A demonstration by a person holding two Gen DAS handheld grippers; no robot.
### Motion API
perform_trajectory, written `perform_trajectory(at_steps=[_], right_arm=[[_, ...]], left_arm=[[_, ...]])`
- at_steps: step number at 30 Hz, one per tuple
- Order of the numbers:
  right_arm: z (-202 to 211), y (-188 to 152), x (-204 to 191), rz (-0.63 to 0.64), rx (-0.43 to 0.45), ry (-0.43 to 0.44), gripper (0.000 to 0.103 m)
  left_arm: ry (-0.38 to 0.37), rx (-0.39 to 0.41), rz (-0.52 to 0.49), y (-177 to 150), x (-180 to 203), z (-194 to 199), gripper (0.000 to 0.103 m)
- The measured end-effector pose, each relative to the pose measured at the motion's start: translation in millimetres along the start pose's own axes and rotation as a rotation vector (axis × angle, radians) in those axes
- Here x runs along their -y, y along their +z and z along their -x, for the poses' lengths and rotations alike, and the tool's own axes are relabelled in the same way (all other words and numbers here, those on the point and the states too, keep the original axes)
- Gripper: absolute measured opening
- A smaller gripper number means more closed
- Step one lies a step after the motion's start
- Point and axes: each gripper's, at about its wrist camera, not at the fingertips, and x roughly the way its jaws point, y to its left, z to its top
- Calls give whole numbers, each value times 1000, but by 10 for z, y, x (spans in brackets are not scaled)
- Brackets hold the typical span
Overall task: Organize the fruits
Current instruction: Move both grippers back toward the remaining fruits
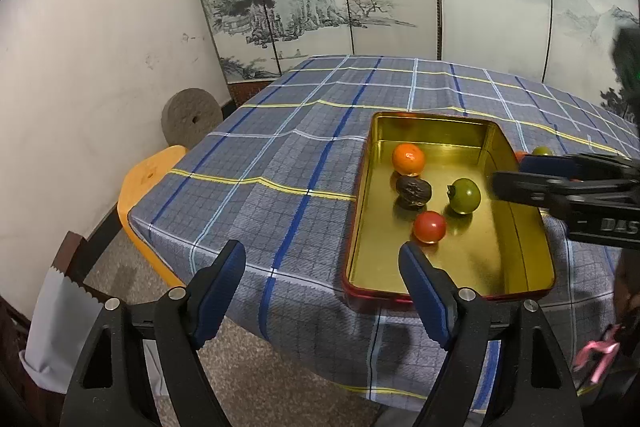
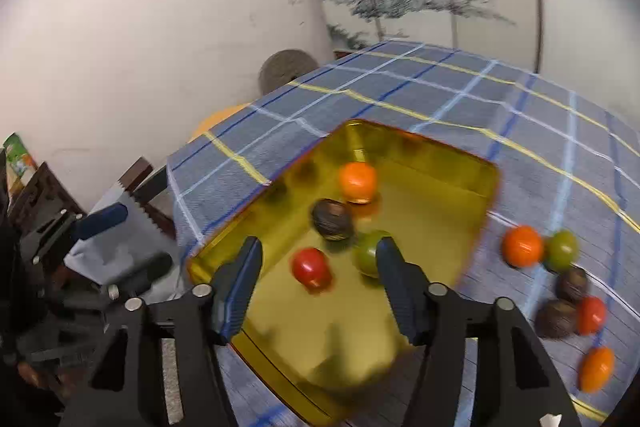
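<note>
A gold tin tray (image 1: 516,251) (image 2: 436,163) with a red rim sits on the checked tablecloth. In it lie an orange (image 1: 408,159) (image 2: 357,181), a dark wrinkled fruit (image 1: 414,191) (image 2: 332,225), a green fruit (image 1: 464,195) (image 2: 370,253) and a red tomato (image 1: 429,226) (image 2: 311,266). My left gripper (image 1: 322,265) is open and empty at the tray's near left corner. My right gripper (image 2: 318,261) is open and empty above the tray; it also shows in the left wrist view (image 1: 508,173) over the tray's right wall.
Several loose fruits lie on the cloth right of the tray: an orange one (image 2: 522,246), a green one (image 2: 562,249), dark ones (image 2: 558,317), a red one (image 2: 591,314). An orange stool (image 1: 140,187) and a grey stone disc (image 1: 191,115) stand left of the table. A painted screen stands behind.
</note>
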Motion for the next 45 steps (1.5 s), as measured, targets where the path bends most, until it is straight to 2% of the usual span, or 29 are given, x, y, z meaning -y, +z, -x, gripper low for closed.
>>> perform_trajectory(at_steps=[5,9,14,17,21,24,27,30,37,40,44,45], right_arm=[[299,-225,445,-87,27,-86,62],[566,-506,957,-194,40,-189,63],[905,-874,1577,-292,26,-378,63],[1112,-1066,1907,-339,21,-496,67],[1327,-1305,2331,-394,-1,-634,67],[1447,-1455,2561,-451,-3,-665,67],[1516,-1563,2725,-504,8,-671,67],[1537,-1572,2734,-501,21,-660,68],[1578,-1617,2747,-528,59,-611,77],[1595,-1627,2759,-540,70,-598,77],[1586,-1614,2736,-532,70,-587,80],[1587,-1615,2734,-532,71,-584,81]], left_arm=[[0,0,-19,15,49,11,80],[-3,1,-41,33,131,31,80],[-8,6,-82,64,292,62,80],[-15,10,-118,95,427,78,80],[-52,19,-185,180,671,103,80],[-118,22,-238,295,875,108,80],[-228,1,-291,456,1107,65,80],[-314,-38,-354,642,1403,-40,80],[-483,-52,-586,1076,2055,-468,80],[-551,-119,-687,1203,2306,-808,76],[-571,-219,-782,1240,2523,-1228,68],[-574,-245,-796,1245,2561,-1325,63]])
